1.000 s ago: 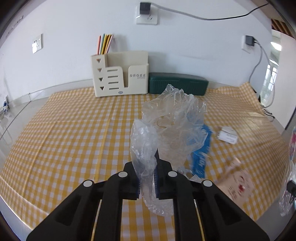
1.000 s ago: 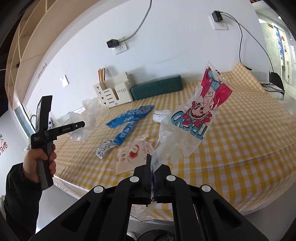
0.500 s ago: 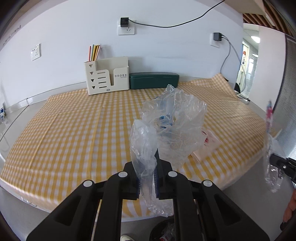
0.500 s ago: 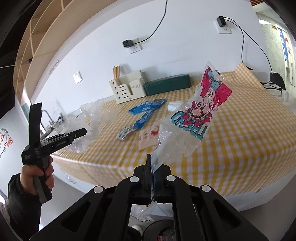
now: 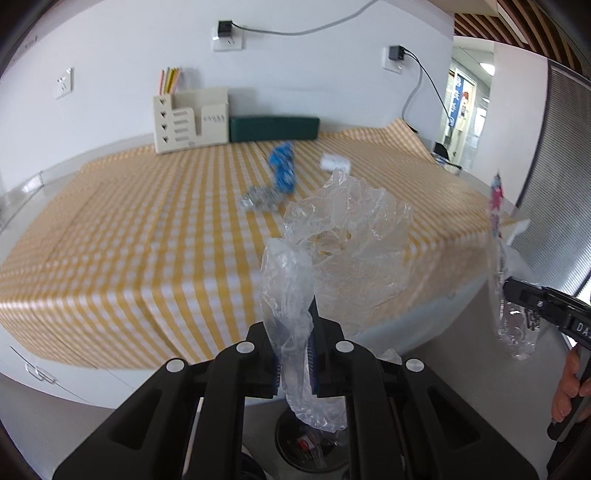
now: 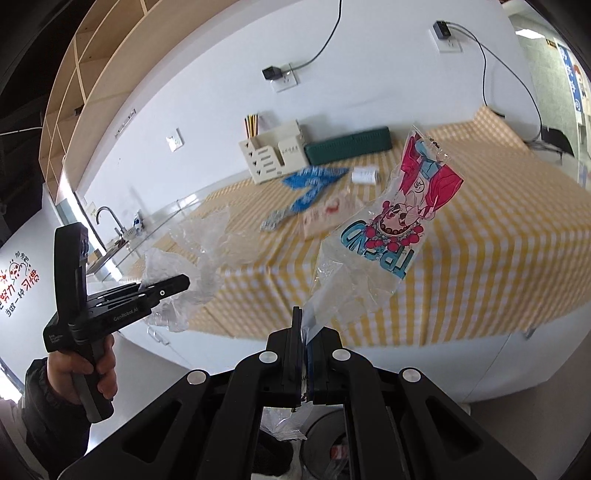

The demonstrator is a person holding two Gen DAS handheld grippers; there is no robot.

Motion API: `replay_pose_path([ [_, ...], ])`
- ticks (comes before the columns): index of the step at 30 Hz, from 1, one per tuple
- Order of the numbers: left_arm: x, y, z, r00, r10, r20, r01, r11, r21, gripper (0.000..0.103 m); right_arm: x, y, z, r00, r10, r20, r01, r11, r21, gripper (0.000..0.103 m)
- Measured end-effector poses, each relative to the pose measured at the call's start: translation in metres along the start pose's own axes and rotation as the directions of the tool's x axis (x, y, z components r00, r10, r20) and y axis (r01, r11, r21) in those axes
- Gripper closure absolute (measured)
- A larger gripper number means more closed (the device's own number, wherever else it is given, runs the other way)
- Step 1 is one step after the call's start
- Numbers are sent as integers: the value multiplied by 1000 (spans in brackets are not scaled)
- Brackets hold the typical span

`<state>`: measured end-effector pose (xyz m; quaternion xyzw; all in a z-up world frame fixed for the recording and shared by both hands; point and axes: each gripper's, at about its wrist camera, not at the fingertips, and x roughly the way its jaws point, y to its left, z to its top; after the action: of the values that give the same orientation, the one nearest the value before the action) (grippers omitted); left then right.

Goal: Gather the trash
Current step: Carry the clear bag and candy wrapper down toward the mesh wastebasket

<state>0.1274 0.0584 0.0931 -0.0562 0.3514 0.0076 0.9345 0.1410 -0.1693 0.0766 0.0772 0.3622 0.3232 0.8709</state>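
My left gripper (image 5: 293, 360) is shut on a crumpled clear plastic bag (image 5: 343, 240), held off the table's front edge above a dark trash bin (image 5: 314, 446) on the floor. My right gripper (image 6: 303, 363) is shut on a printed pink-and-blue snack bag (image 6: 399, 229), also off the table's edge, with a bin (image 6: 332, 446) partly visible below it. On the yellow checked table (image 5: 129, 229) lie a blue wrapper (image 5: 282, 168), a silvery wrapper (image 5: 260, 199) and a small white packet (image 5: 334, 161). A pinkish printed wrapper (image 6: 325, 218) shows in the right wrist view.
A cream desk organiser (image 5: 190, 118) and a dark green box (image 5: 273, 127) stand at the back against the wall. Cables hang from wall sockets (image 5: 225, 35). A sink with a tap (image 6: 107, 221) lies left of the table. A hand (image 6: 85, 369) grips the left tool.
Both grippers have drawn back from over the table to beyond its front edge, carrying their bags. The floor bin has come into view beneath them.
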Motion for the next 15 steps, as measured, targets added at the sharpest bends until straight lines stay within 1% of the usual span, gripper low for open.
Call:
replay_pose_path([
  [5, 5, -12, -33, 997, -58, -50, 59, 998, 13, 91, 6, 2, -36, 998, 17, -60, -15, 999, 30, 96],
  [8, 10, -18, -53, 994, -76, -77, 79, 996, 32, 91, 12, 0, -57, 996, 23, -87, -18, 998, 62, 96],
  [12, 25, -22, -80, 985, -103, -135, 110, 993, 40, 91, 22, -5, -84, 992, 22, -127, -9, 995, 102, 96],
  [15, 40, -25, -101, 976, -114, -187, 126, 991, 52, 91, 34, -11, -106, 986, 20, -164, 3, 990, 139, 96],
])
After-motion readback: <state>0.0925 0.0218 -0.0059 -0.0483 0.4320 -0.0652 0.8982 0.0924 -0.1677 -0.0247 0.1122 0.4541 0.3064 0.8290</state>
